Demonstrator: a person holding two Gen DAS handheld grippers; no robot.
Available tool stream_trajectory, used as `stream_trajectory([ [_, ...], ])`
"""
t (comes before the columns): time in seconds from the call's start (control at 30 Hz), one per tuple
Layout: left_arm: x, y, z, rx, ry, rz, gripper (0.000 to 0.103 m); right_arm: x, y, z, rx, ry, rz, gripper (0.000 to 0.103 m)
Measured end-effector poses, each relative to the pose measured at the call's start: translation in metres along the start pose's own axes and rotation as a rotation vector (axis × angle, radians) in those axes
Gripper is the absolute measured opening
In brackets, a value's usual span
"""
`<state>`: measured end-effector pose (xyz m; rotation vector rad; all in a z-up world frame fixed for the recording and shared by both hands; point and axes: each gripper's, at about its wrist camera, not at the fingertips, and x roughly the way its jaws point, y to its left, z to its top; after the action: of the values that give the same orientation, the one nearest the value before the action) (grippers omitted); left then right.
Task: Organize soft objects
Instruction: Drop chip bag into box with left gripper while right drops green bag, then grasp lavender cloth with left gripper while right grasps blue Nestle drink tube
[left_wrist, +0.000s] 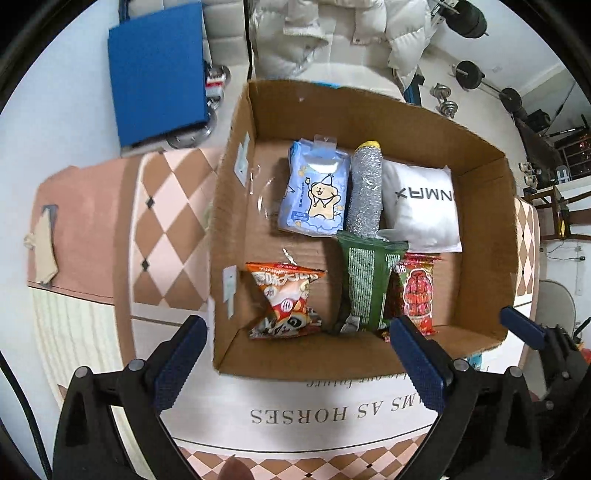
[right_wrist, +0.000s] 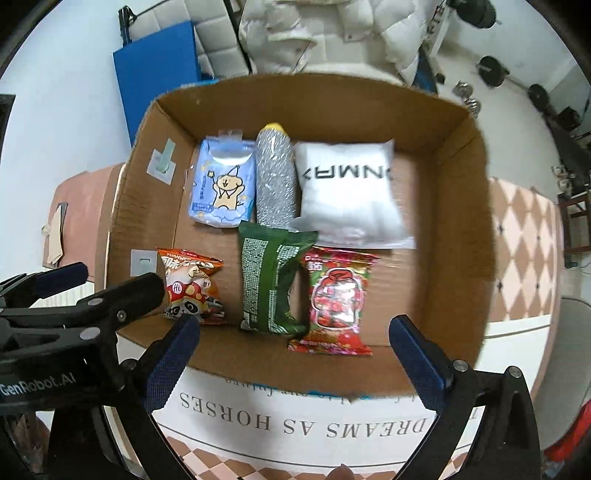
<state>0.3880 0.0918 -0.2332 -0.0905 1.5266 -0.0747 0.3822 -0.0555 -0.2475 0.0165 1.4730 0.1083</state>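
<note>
An open cardboard box (left_wrist: 236, 240) (right_wrist: 458, 236) holds several soft items: a blue tissue pack (left_wrist: 314, 192) (right_wrist: 223, 184), a silver scrubber roll (left_wrist: 365, 192) (right_wrist: 276, 181), a white pillow pack (left_wrist: 421, 206) (right_wrist: 347, 192), an orange snack bag (left_wrist: 284, 295) (right_wrist: 192, 284), a green bag (left_wrist: 365, 284) (right_wrist: 269, 280) and a red candy bag (left_wrist: 417, 291) (right_wrist: 336, 299). My left gripper (left_wrist: 299, 354) is open and empty above the box's near edge. My right gripper (right_wrist: 295, 362) is open and empty at the near edge. The left gripper also shows at the left of the right wrist view (right_wrist: 74, 291).
The box stands on a table with a pink and brown diamond cloth (left_wrist: 166, 221) (right_wrist: 521, 251) and a white printed mat (left_wrist: 295, 410) (right_wrist: 295, 417). A blue folder (left_wrist: 159, 74), a white padded jacket (left_wrist: 332, 33) and dumbbells (left_wrist: 447, 99) lie beyond.
</note>
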Motion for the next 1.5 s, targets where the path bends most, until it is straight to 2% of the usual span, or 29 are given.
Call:
stream_trajectory([
  [0.1, -0.013, -0.006, -0.015, 0.015, -0.040, 0.042, 0.101, -0.015, -0.002, -0.011, 0.007, -0.026, 0.000, 0.103],
  [0.2, -0.036, -0.010, -0.031, 0.035, -0.119, 0.092, 0.101, -0.031, -0.005, -0.024, 0.038, -0.044, 0.013, 0.103],
  [0.4, -0.074, -0.030, -0.073, 0.089, -0.264, 0.126, 0.101, -0.062, -0.017, -0.062, 0.103, -0.121, 0.024, 0.103],
  [0.53, -0.082, -0.058, -0.107, 0.147, -0.332, 0.131, 0.102, -0.084, -0.050, -0.107, 0.169, -0.180, 0.013, 0.103],
  [0.67, -0.053, -0.096, -0.138, 0.233, -0.306, 0.157, 0.102, -0.083, -0.106, -0.157, 0.264, -0.161, -0.022, 0.103],
  [0.77, -0.016, -0.131, -0.150, 0.322, -0.248, 0.196, 0.102, -0.058, -0.160, -0.192, 0.341, -0.096, -0.055, 0.103],
  [0.87, 0.016, -0.177, -0.159, 0.454, -0.263, 0.263, 0.102, -0.027, -0.203, -0.211, 0.380, -0.042, -0.031, 0.103],
  [1.07, 0.076, -0.260, -0.163, 0.809, -0.307, 0.434, 0.101, 0.034, -0.261, -0.228, 0.424, 0.029, 0.022, 0.101],
  [1.13, 0.093, -0.280, -0.162, 0.888, -0.313, 0.483, 0.101, 0.046, -0.276, -0.234, 0.442, 0.037, 0.044, 0.101],
  [1.17, 0.103, -0.291, -0.162, 0.930, -0.321, 0.533, 0.101, 0.050, -0.281, -0.236, 0.442, 0.036, 0.047, 0.101],
  [1.23, 0.119, -0.310, -0.161, 1.000, -0.323, 0.583, 0.101, 0.057, -0.290, -0.240, 0.418, 0.027, 0.027, 0.101],
  [1.4, 0.150, -0.346, -0.162, 1.129, -0.313, 0.632, 0.101, 0.065, -0.309, -0.246, 0.388, 0.018, -0.017, 0.101],
  [1.5, 0.163, -0.355, -0.157, 1.161, -0.324, 0.693, 0.101, 0.068, -0.324, -0.250, 0.404, 0.018, -0.019, 0.100],
])
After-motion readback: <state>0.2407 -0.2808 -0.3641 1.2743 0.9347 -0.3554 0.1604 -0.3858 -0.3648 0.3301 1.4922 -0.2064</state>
